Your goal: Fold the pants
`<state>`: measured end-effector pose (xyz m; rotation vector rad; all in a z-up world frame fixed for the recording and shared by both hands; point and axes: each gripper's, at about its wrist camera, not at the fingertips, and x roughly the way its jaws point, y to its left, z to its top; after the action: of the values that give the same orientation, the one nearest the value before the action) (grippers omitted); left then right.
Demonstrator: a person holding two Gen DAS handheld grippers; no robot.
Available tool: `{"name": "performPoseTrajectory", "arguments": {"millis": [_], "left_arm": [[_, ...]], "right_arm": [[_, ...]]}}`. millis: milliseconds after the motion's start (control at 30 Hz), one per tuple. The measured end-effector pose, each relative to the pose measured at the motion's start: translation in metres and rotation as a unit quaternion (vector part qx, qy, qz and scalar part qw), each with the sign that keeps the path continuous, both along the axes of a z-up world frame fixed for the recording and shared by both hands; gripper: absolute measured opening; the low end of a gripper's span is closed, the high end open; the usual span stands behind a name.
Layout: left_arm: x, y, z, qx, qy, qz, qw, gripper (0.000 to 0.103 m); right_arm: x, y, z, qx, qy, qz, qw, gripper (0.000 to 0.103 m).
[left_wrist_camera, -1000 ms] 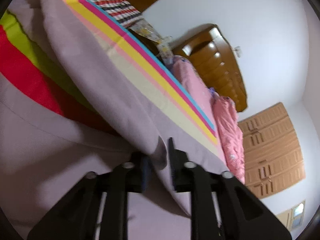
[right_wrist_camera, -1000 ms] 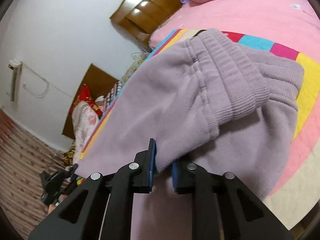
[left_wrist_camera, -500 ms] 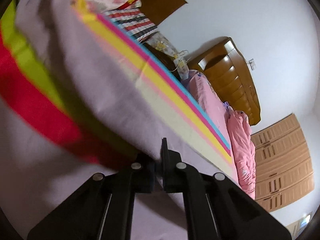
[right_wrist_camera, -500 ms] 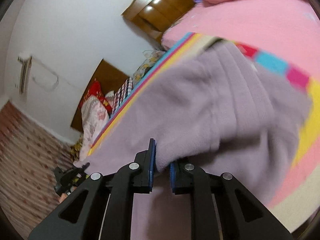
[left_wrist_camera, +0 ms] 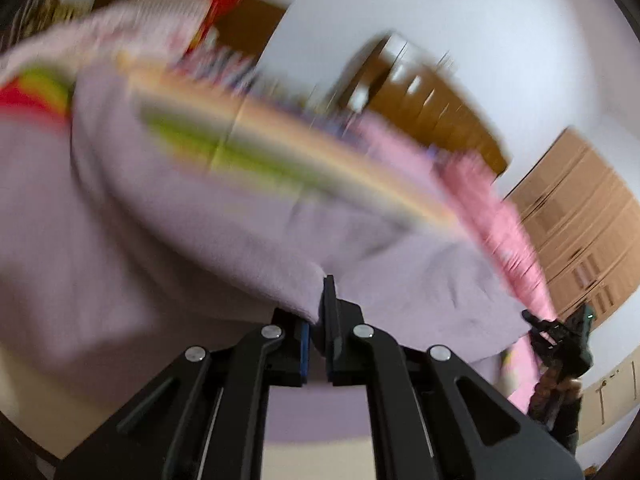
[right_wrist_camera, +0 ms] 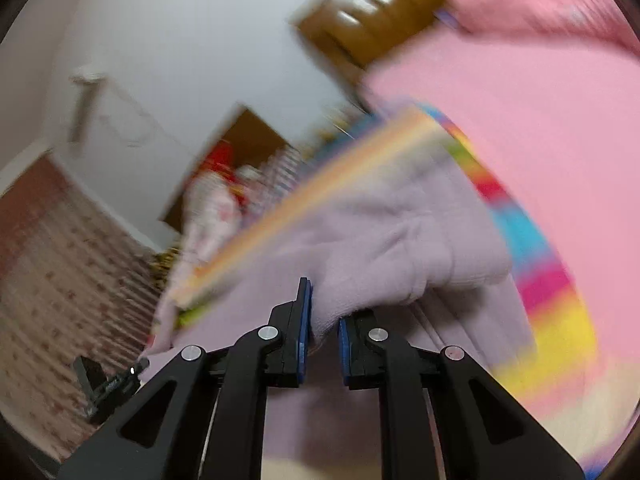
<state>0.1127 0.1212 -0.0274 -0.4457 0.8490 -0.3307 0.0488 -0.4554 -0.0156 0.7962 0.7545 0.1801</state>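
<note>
At the jaws, both views: we see lilac fleece pinched in each tool; frames badly blurred.
L tool: left gripper (left_wrist_camera: 320, 320) is clamped tight on an edge of the pants (left_wrist_camera: 180, 240); cloth bunches up from between the pads and fans away to the left & right.
R tool: right gripper (right_wrist_camera: 322, 324) is closed on a thicker fold of the pants (right_wrist_camera: 380, 248), w/ a bit of gap left by the bulk; blue pads (right_wrist_camera: 305, 320) show either side.
Where pants are: lifted at both held edges, the rest draped over the striped blanket (right_wrist_camera: 552, 308) on the bed (right_wrist_camera: 520, 120).
Key relation: the cloth lies ahead of & above both tools; we judge its long run goes across, from one gripper to the other, since each view shows the other tool at its outer edge (right gripper (left_wrist_camera: 560, 340), left gripper (right_wrist_camera: 108, 384)). Neither hand looks nearer; both hold an end.
Next move, our guess: carry both edges together over the rest, keeping them level.
Farther: wooden headboard (right_wrist_camera: 380, 12), wardrobe (left_wrist_camera: 580, 216), white wall.
Writing/brands: none legible.
</note>
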Motion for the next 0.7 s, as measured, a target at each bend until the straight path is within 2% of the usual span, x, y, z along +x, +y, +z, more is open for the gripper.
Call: {"name": "performPoseTrajectory", "arguments": {"millis": [33,67,200,300,333,367,433,500,533,600,700], "left_arm": [[0.004,-0.001,-0.015,-0.001,0.019,0.004,0.9998,0.005],[0.006,-0.001,-0.023,0.002,0.018,0.007,0.9998,0.005],[0.009,-0.005,-0.017,0.003,0.007,0.015,0.9999,0.006],[0.003,-0.003,-0.024,0.001,0.013,0.023,0.9996,0.016],[0.002,-0.002,-0.026,-0.01,0.017,0.027,0.9994,0.024],[0.002,-0.002,-0.025,-0.024,0.017,0.027,0.9992,0.029],[0.004,-0.001,-0.027,-0.038,0.016,0.027,0.9988,0.03],[0.005,-0.004,-0.026,-0.028,0.014,0.028,0.9991,0.02],[0.005,-0.006,-0.025,-0.015,0.011,0.026,0.9995,0.006],[0.002,-0.007,-0.015,-0.012,-0.007,0.023,0.9996,0.005],[-0.013,-0.006,0.021,-0.002,-0.057,0.023,0.9981,0.005]], "right_arm": [[-0.003,0.001,-0.01,0.002,0.004,-0.004,1.0,0.014],[-0.004,0.002,-0.016,0.001,0.006,-0.007,1.0,0.014],[-0.008,0.0,-0.018,0.004,0.001,-0.008,1.0,0.017],[-0.015,0.001,-0.022,0.003,0.0,-0.014,1.0,0.021],[-0.016,0.002,-0.023,0.002,-0.004,-0.015,1.0,0.022],[-0.019,0.002,-0.025,0.003,-0.006,-0.016,1.0,0.024],[-0.025,-0.001,-0.03,0.014,-0.012,-0.016,1.0,0.026],[-0.024,0.002,-0.033,0.008,-0.018,-0.021,1.0,0.023],[-0.023,0.003,-0.032,0.002,-0.017,-0.022,1.0,0.022],[-0.022,0.003,-0.026,0.001,-0.014,-0.036,0.999,0.012],[-0.029,0.008,0.0,-0.005,-0.051,-0.035,0.998,0.011]]}}
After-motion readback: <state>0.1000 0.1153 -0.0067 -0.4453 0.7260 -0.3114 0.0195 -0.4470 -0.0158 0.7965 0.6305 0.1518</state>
